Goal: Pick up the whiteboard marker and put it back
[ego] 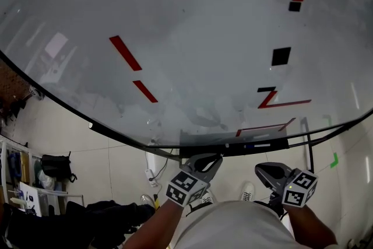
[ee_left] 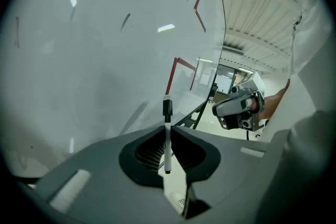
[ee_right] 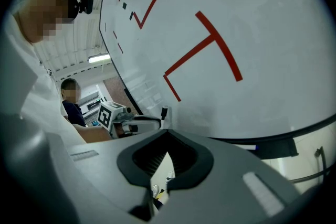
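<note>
My left gripper is shut on the whiteboard marker, a thin white pen with a black cap that stands upright between the jaws, cap toward the whiteboard. In the head view the left gripper sits just below the board's dark tray; the marker does not show there. My right gripper hangs to the right of it, below the tray, shut with nothing in it. The right gripper view shows the left gripper with the marker's cap poking up beside the board.
The whiteboard carries red strokes and black square magnets. Its stand's legs reach the floor. A black bag and shelving lie at lower left. Another person stands behind in the right gripper view.
</note>
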